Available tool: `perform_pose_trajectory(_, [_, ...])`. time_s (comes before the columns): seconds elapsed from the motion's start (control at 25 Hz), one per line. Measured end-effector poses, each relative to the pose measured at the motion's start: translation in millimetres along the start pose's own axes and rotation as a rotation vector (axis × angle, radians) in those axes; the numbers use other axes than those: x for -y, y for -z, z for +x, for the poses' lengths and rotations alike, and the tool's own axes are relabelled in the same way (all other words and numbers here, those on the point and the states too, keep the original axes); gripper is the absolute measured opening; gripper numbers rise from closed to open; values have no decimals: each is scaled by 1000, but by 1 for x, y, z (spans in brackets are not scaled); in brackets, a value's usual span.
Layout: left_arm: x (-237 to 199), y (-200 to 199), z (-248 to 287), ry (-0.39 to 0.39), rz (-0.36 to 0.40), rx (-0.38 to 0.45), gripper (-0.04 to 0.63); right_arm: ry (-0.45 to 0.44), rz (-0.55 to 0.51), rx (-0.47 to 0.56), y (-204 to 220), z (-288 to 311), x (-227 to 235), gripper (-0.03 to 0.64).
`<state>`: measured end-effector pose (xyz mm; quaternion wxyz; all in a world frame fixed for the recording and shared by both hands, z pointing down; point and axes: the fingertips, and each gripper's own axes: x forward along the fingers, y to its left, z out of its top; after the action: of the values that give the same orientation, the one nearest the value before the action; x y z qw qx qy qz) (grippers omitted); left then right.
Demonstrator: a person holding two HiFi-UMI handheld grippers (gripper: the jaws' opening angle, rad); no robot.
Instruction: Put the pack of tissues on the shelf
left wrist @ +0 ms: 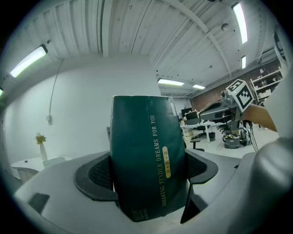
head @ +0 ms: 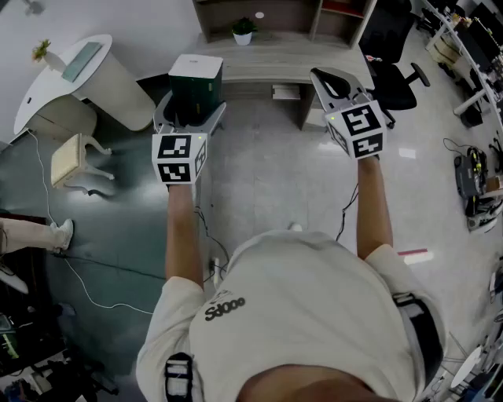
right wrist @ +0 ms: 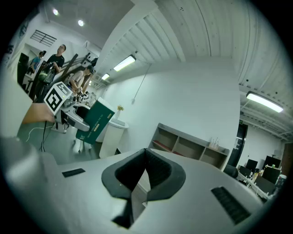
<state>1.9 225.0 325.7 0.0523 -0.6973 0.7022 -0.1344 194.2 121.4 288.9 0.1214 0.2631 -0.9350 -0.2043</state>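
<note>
The pack of tissues (head: 196, 81) is a dark green box with a white top and gold print down its side (left wrist: 147, 160). My left gripper (head: 191, 107) is shut on it, a black pad pressing each side, and holds it upright in front of me. The pads (left wrist: 98, 174) stand wide apart around the box. My right gripper (head: 333, 82) is raised at the right, shut, with its tips touching and nothing between them (right wrist: 144, 154). The wooden shelf (head: 277, 22) with open compartments stands ahead by the wall, also seen in the right gripper view (right wrist: 188, 147).
A white rounded pedestal table (head: 85, 72) stands at the far left, with a small pale chair (head: 71, 161) beside it. A potted plant (head: 244, 30) sits in the shelf. A black office chair (head: 394, 69) is at the right. Cables (head: 86, 279) trail over the floor.
</note>
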Motion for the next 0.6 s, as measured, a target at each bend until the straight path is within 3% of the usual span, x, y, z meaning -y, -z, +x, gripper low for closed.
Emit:
perform_pose_trajectory(0.24, [-18,10,-12,4,-8,-2,462,11,25,-7,-8,13,-17,5])
perform_pose_trajectory(0.44, [-30,26,-25,28,-21,-14,462,19,109,16,-21,19,-38,5])
perform_pose_trajectory(0.6, [-36,35,-32,54,-24,-9,462,27,86,9,-24,22,-57,5])
